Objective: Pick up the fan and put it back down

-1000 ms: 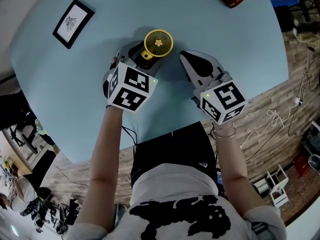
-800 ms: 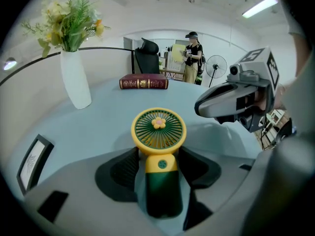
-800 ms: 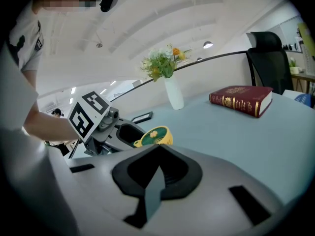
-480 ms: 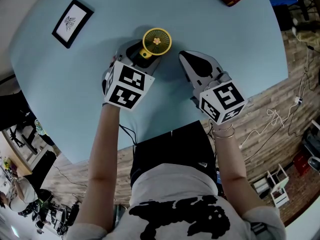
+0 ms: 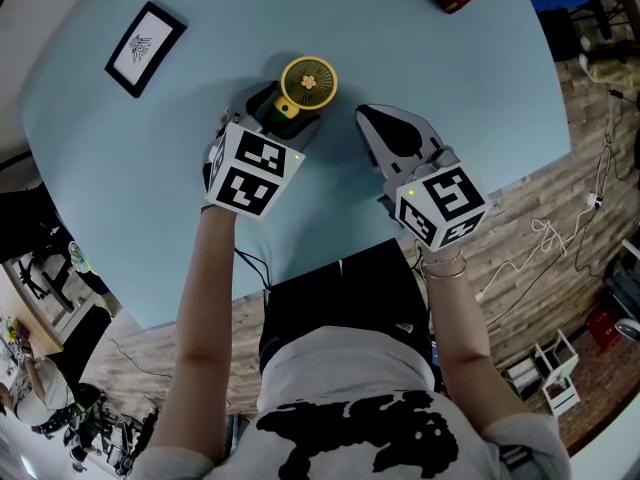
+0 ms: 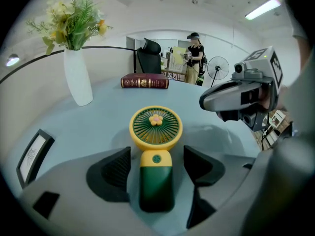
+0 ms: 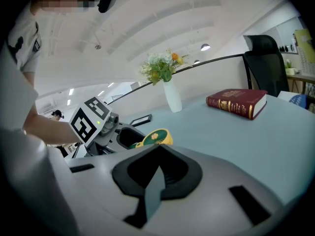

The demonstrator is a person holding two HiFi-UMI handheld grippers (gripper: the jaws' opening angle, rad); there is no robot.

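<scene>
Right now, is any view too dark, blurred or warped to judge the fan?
Left gripper view: fisheye-bent, yet the fan sharp and evenly lit. Right gripper view: dark corners, only the fan's yellow head shows. Head view: sharp, no glare, fan small.

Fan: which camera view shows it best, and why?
The left gripper view: the whole fan, grille and handle, shows between the left gripper's opening jaws. Head view: mostly the grille. Right gripper view: just part of the yellow head.

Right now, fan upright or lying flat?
Lying flat: the fan rests on the table, its grille facing up in the head view.
</scene>
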